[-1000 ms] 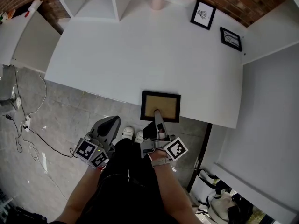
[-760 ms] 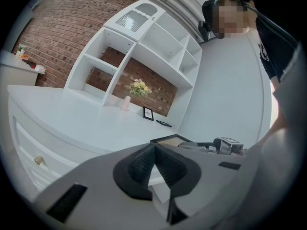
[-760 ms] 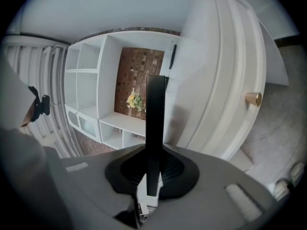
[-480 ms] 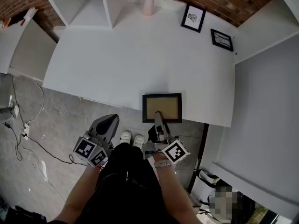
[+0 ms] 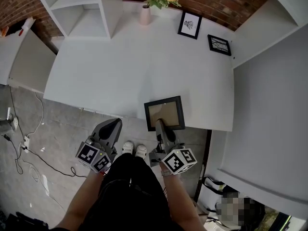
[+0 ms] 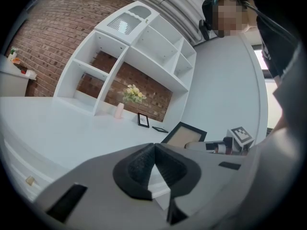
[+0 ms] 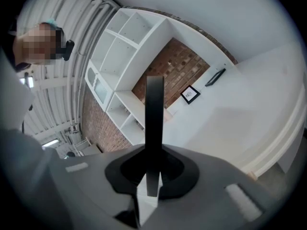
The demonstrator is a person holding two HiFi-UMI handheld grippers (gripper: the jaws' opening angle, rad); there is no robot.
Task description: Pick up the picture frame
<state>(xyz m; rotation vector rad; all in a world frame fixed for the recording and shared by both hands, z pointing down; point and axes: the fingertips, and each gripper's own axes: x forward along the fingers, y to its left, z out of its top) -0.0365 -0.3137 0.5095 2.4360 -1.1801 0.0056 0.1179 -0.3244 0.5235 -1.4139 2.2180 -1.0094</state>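
The picture frame (image 5: 165, 112), black-edged with a tan back, hangs tilted over the white table's (image 5: 120, 66) near edge. My right gripper (image 5: 159, 124) is shut on its near rim. In the right gripper view the picture frame (image 7: 154, 123) shows edge-on as a dark bar standing up between the pads. My left gripper (image 5: 115, 123) hovers over the floor to the left of the frame, shut with nothing in it. In the left gripper view my left gripper (image 6: 153, 148) points across the table, with the picture frame (image 6: 184, 134) and the right gripper (image 6: 216, 146) at the right.
At the table's far edge stand a pink vase of flowers (image 5: 144, 13), an upright small framed print (image 5: 189, 24) and another small print (image 5: 219, 44). A white shelf unit (image 5: 82, 8) sits at the far left. Cables (image 5: 21, 138) lie on the grey floor.
The picture frame lay flat at the table's near edge; it is now lifted and tilted as the right gripper rose and rolled. The left gripper rose slightly.
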